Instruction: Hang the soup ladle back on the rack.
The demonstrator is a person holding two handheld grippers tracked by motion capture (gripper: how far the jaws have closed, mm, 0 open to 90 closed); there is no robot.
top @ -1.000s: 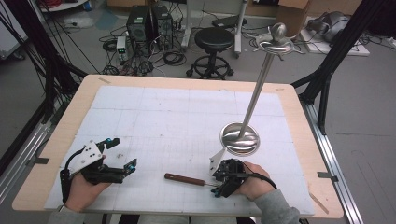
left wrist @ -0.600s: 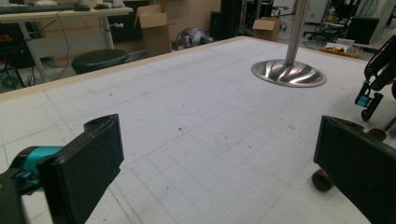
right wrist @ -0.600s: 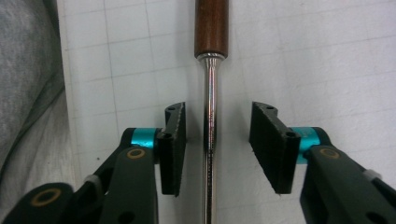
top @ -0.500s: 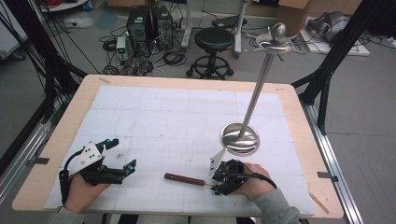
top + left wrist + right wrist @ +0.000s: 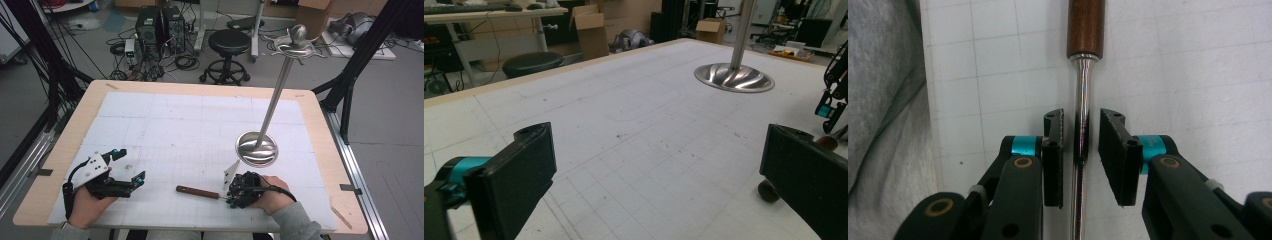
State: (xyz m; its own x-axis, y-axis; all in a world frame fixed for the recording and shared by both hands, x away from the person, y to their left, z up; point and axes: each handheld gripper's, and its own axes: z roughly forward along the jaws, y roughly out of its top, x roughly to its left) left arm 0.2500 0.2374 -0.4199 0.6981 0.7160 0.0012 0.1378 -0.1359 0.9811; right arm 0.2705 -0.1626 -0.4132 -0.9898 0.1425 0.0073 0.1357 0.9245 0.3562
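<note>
No text, label or number is readable anywhere (grid lines aside).

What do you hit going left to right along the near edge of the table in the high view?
Left gripper, black with teal tips, held in the left hand → brown wooden tool handle with its thin metal shaft → right gripper, black, jaws around that shaft → right hand in a grey sleeve.

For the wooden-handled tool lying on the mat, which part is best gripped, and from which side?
Grip the tool on its thin metal shaft just past the wooden handle, coming from above with the jaws across it. It lies flat, and the shaft is slim and straight. The right claw already straddles it there, its jaws closing in, small gaps left.
</note>
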